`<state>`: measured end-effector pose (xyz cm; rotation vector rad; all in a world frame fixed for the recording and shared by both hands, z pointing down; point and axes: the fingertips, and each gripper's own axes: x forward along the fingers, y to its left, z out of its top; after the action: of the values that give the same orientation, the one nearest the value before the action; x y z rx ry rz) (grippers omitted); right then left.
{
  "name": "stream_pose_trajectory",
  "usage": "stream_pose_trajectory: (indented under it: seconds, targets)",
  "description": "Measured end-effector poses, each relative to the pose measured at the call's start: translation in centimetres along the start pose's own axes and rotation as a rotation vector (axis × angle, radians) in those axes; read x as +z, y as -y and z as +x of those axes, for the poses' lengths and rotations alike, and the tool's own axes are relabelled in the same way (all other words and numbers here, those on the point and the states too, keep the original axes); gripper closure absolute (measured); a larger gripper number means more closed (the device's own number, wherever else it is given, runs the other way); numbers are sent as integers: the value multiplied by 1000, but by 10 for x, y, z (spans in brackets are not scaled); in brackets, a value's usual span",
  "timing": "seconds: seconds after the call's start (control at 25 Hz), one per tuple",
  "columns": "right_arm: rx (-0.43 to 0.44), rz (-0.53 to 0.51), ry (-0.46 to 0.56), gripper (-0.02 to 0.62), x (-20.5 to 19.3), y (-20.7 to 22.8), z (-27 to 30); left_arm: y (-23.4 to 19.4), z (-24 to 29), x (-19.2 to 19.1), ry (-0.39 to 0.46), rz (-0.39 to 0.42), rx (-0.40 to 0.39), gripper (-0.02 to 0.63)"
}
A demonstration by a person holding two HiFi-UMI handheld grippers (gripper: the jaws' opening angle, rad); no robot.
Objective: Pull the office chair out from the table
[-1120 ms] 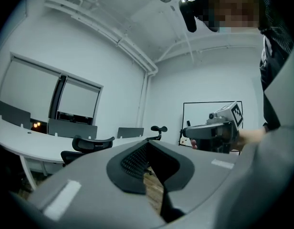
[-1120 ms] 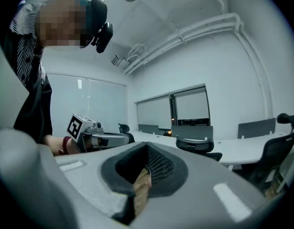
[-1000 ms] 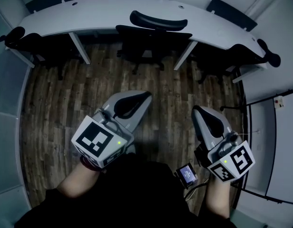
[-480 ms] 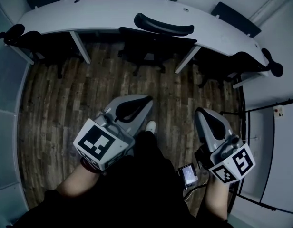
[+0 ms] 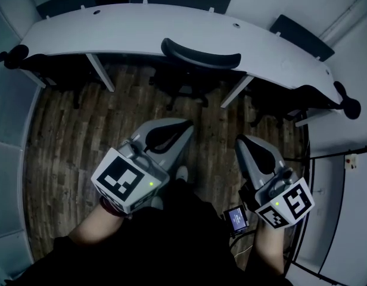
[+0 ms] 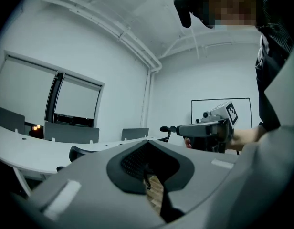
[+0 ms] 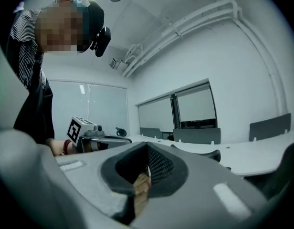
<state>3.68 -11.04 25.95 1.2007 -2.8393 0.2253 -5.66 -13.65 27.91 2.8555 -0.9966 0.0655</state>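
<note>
Scene: seen from above, a curved white table [image 5: 142, 31] across the top, wood floor [image 5: 70, 130] below
Office chair [image 5: 201, 55]: black, tucked under the middle of the table, only the curved top of its back showing past the near edge, well apart from both grippers
Left gripper [image 5: 182, 127]: jaws pressed together, holding nothing, pointing level toward the chair
Right gripper [image 5: 243, 143]: jaws also closed, empty, held beside the left one and aimed at the table
Step in hand: probably the approach to the chair, no contact yet
Doing it well: open the jaws before arriving, take the top of the chair back near its middle, then pull straight toward the body, keeping clear of the table legs [image 5: 101, 71] on either side
Risk: an off-centre pull likely to swing the chair into a leg
Other chairs [image 5: 28, 55]: dark, tucked in at both ends of the table
Containers: none in view, so no contents to describe
</note>
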Motion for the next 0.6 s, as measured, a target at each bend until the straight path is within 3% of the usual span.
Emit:
stream_pose_trajectory:
  seconds: [0.28, 0.6]
  targets:
    - [23, 1, 24, 594, 20, 79, 17, -23, 75, 22, -9, 34, 20, 601]
    - [77, 6, 33, 594, 25, 133, 46, -47, 134, 28, -1, 29, 27, 601]
